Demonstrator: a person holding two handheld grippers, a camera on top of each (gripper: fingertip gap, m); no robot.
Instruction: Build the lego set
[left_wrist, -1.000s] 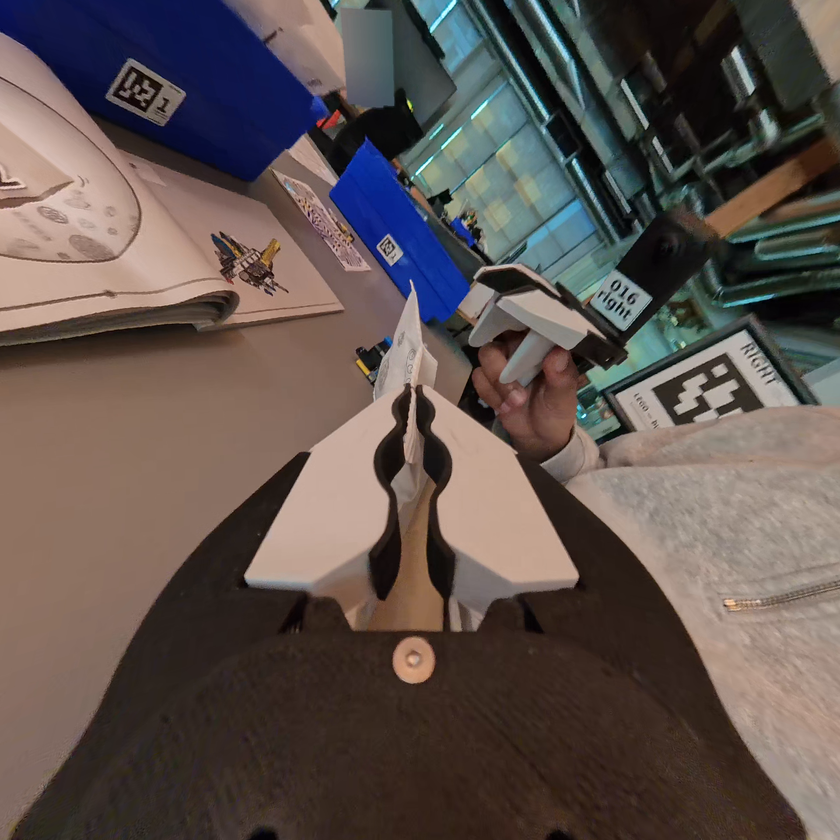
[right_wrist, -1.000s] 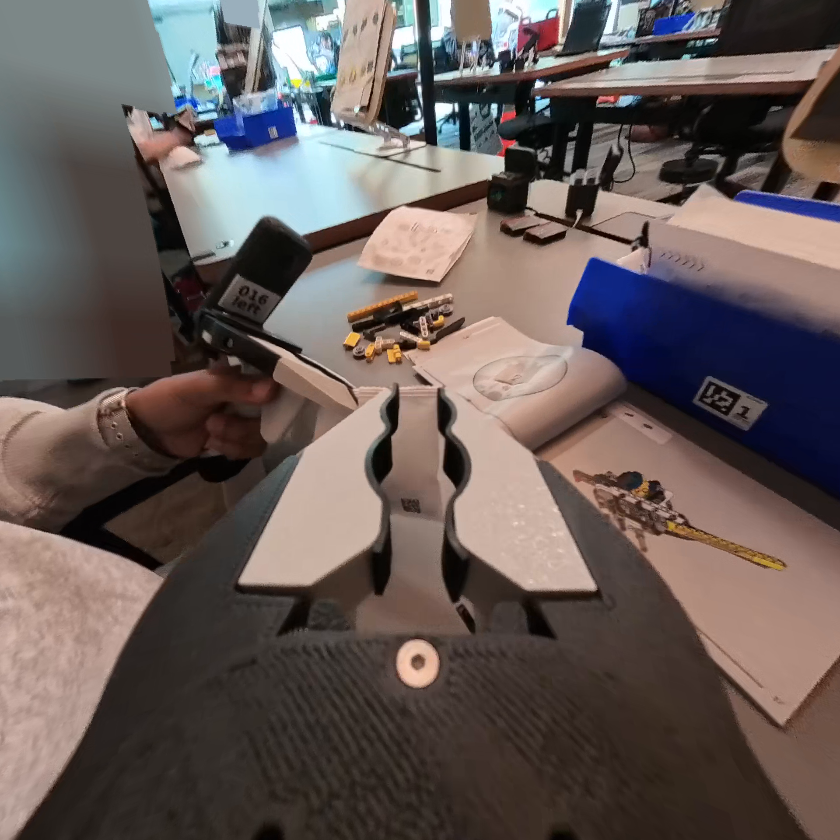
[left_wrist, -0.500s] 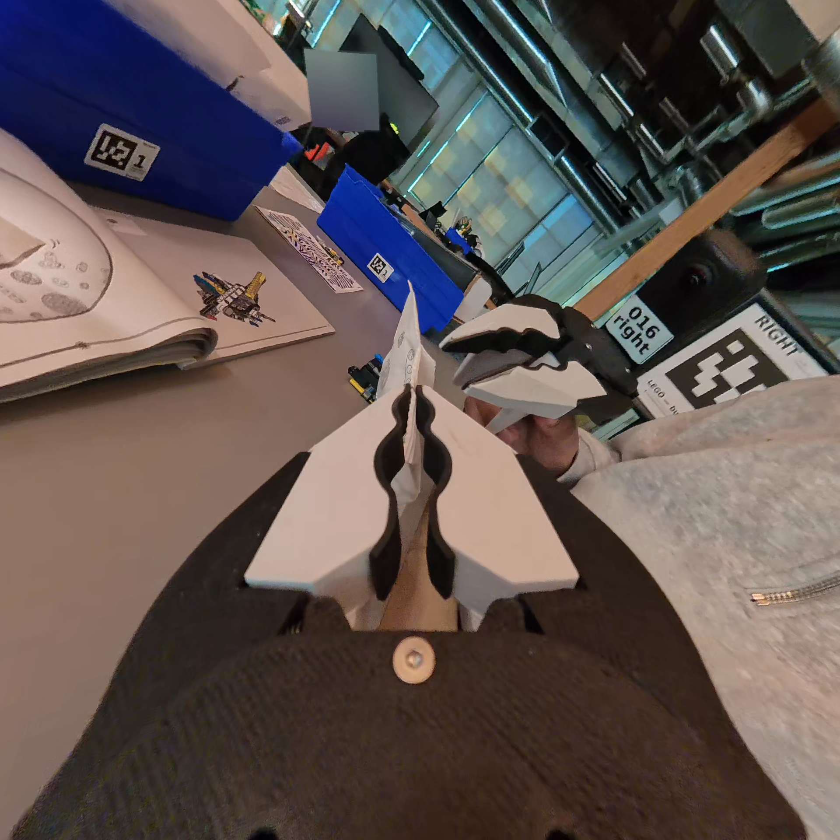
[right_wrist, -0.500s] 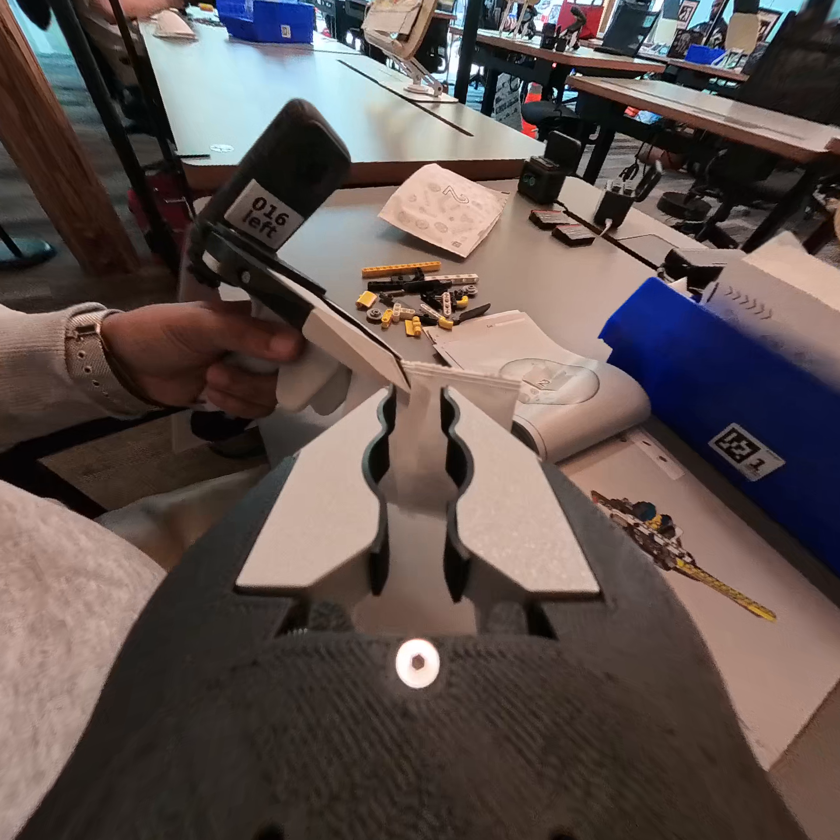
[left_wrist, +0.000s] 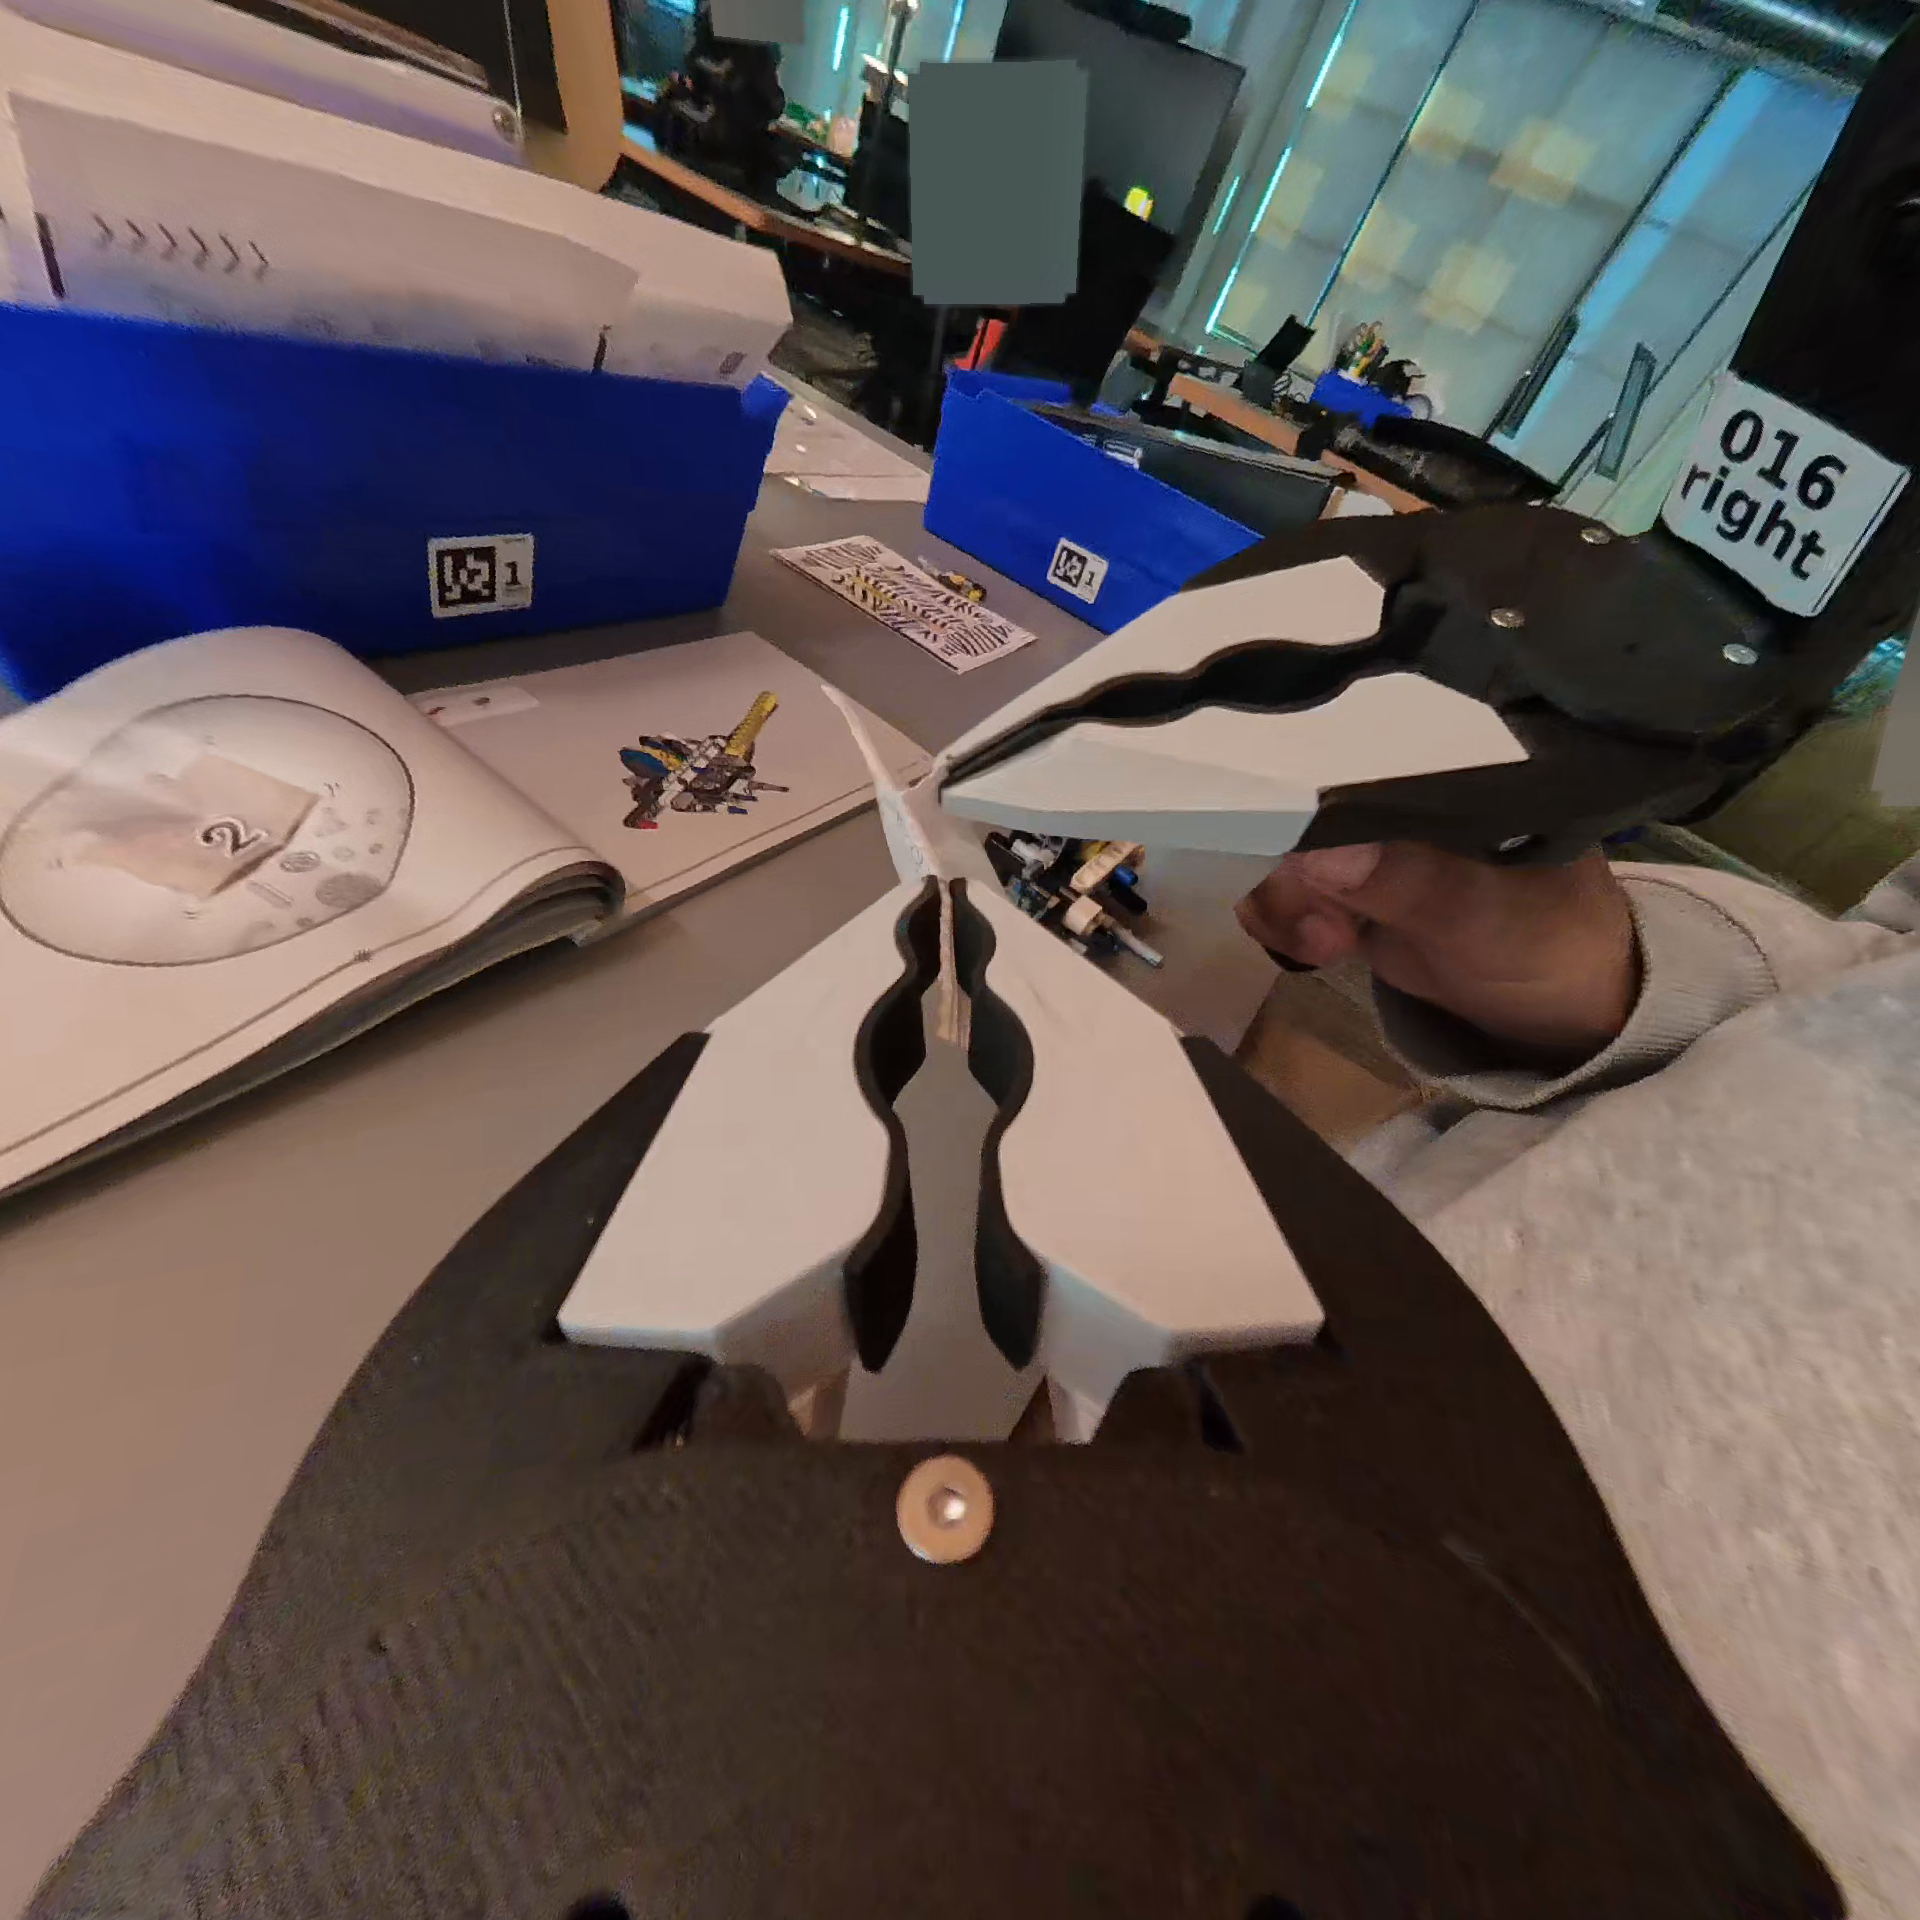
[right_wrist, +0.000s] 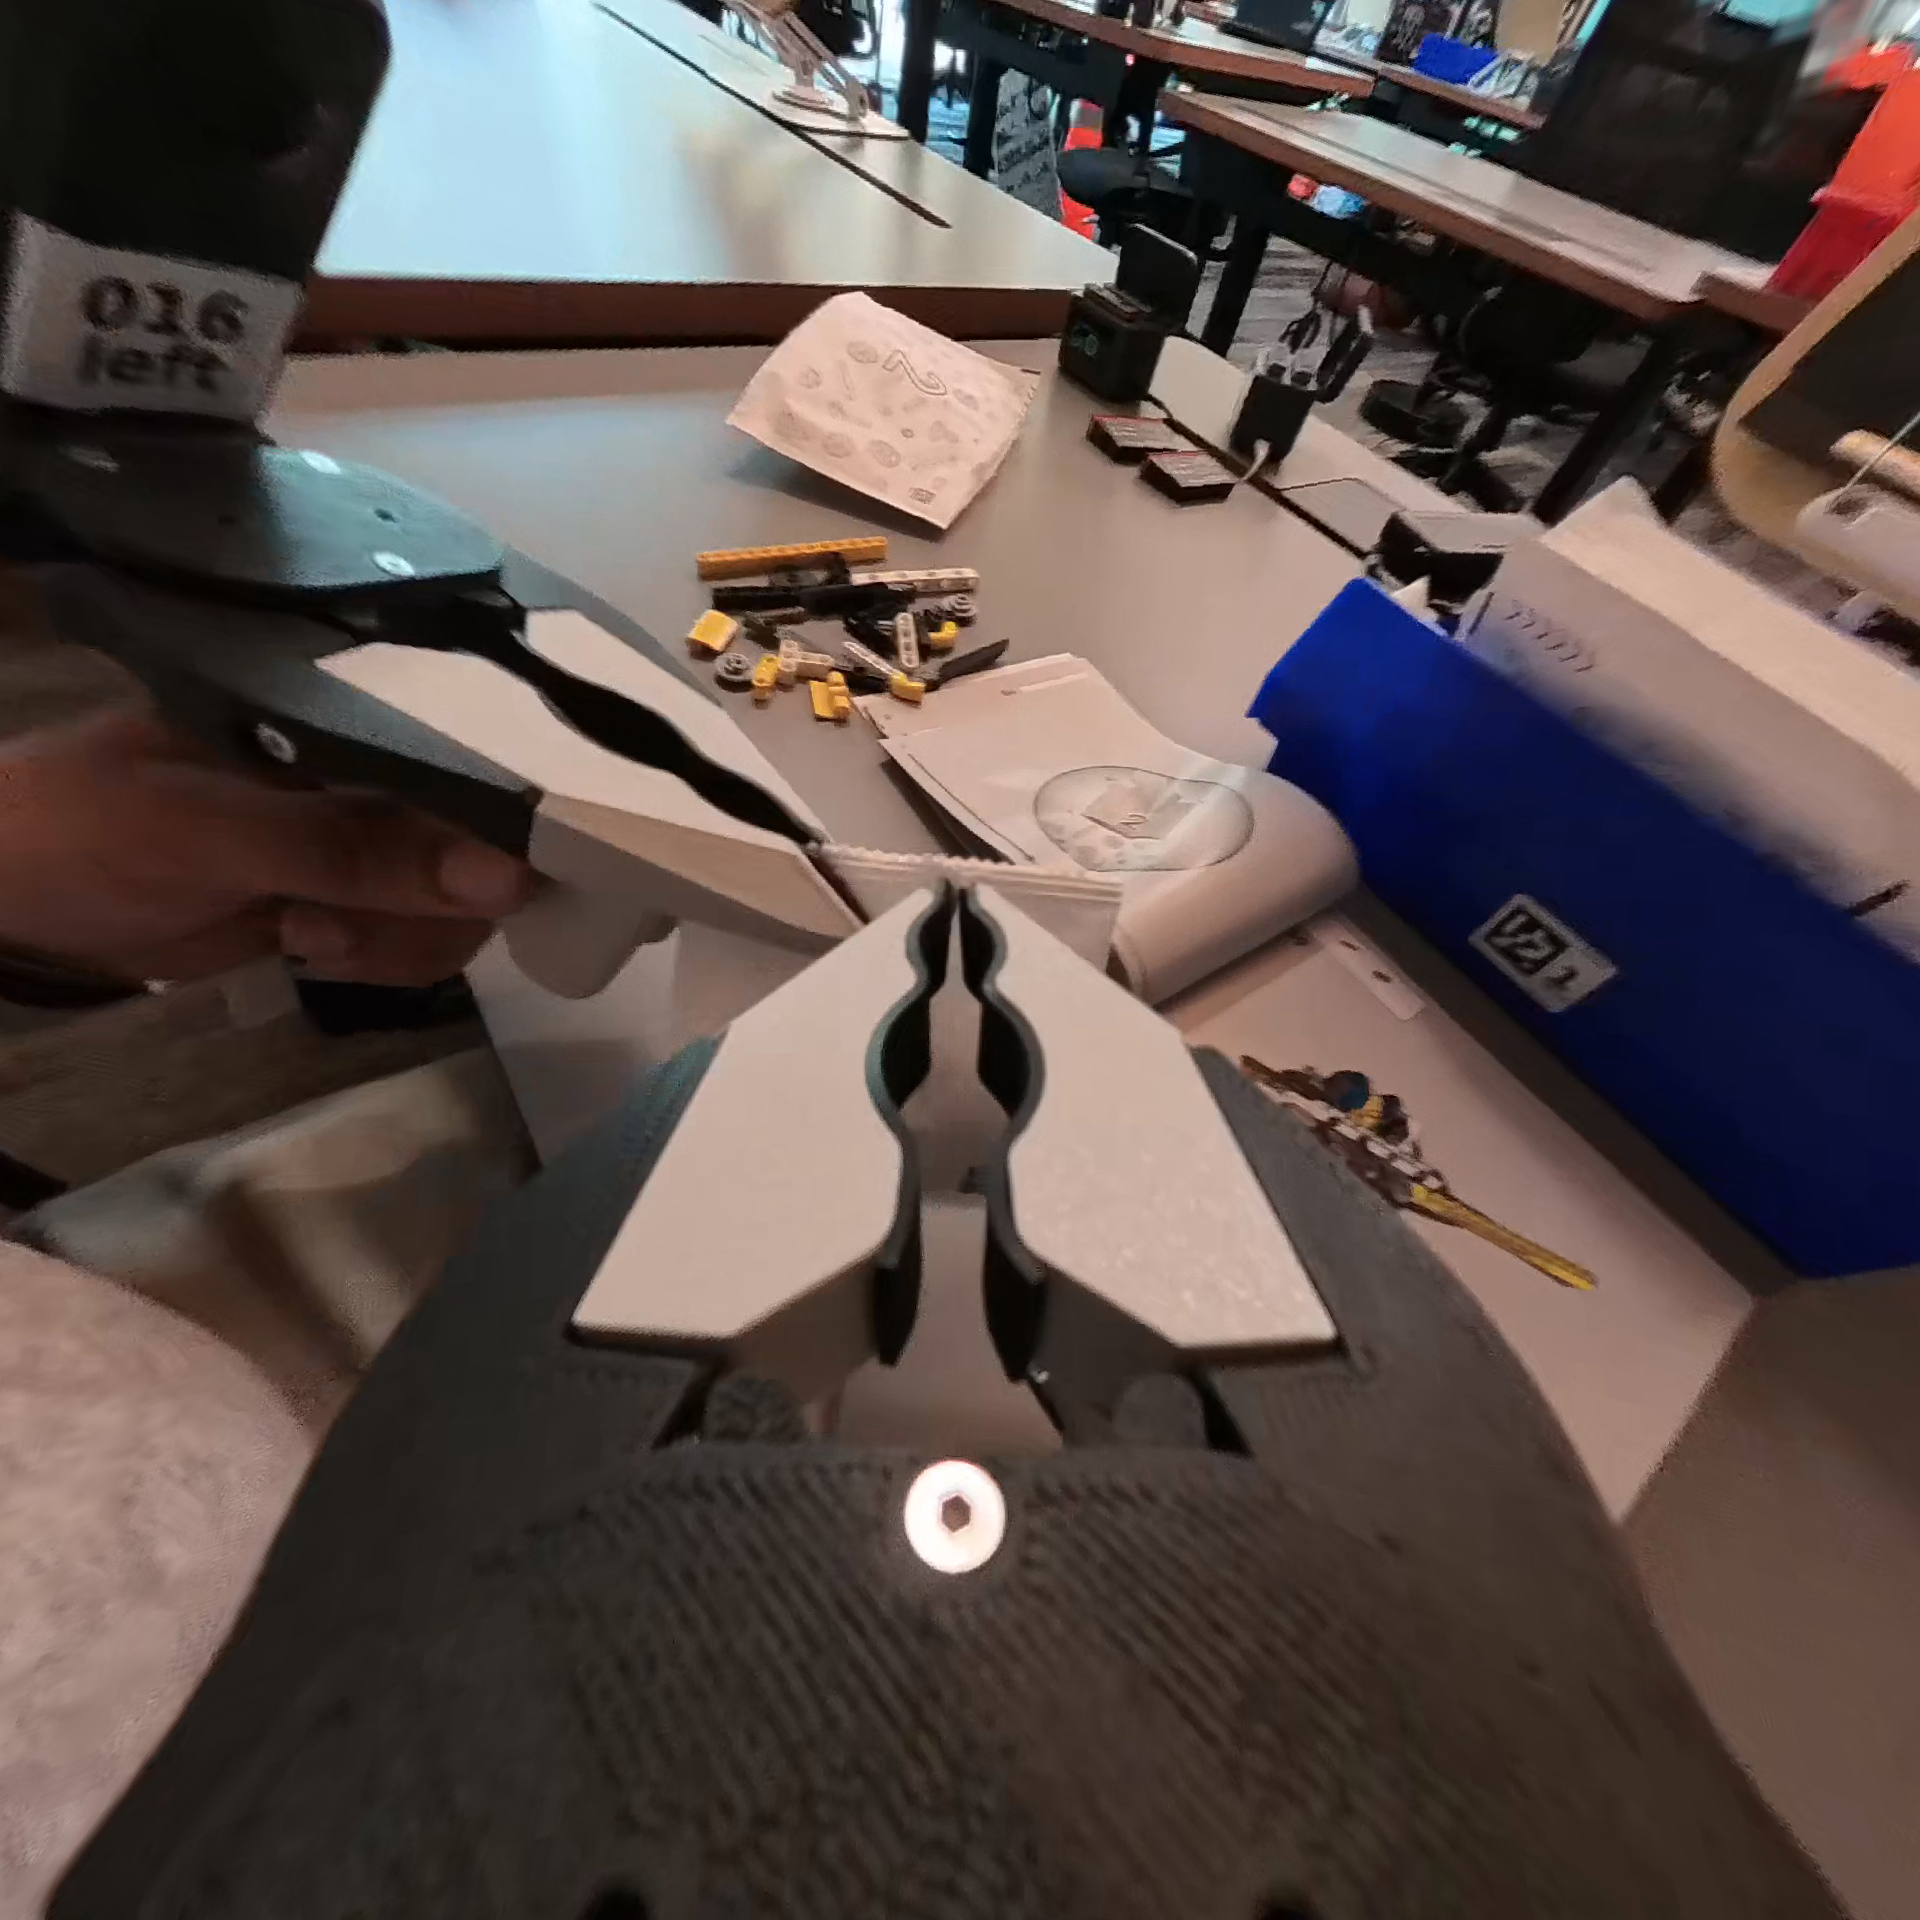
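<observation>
A white paper parts bag (right_wrist: 1049, 896) with a serrated top edge is held between both grippers above the table's near edge. My left gripper (left_wrist: 940, 896) is shut on the bag, which shows edge-on as a thin white sheet (left_wrist: 902, 821). My right gripper (right_wrist: 954, 900) is shut on the same bag's top edge, close beside the left gripper (right_wrist: 821, 844). In the left wrist view the right gripper (left_wrist: 948, 787) pinches the sheet from the right. Loose yellow, black and grey lego pieces (right_wrist: 831, 636) lie on the table beyond; they also show in the left wrist view (left_wrist: 1081, 896).
An open instruction booklet (left_wrist: 260, 831) lies on the grey table, its right page showing the model (left_wrist: 698, 771). Behind it stands a blue bin (left_wrist: 312, 488) with white boxes, a second blue bin (left_wrist: 1070, 520) and a sticker sheet (left_wrist: 904, 605). An empty paper bag (right_wrist: 883, 416) lies farther back. My left and right fingertips are right by each other.
My right gripper has closed from open onto the bag's top edge, right beside the left gripper. The left gripper has tilted level and kept its hold on the bag.
</observation>
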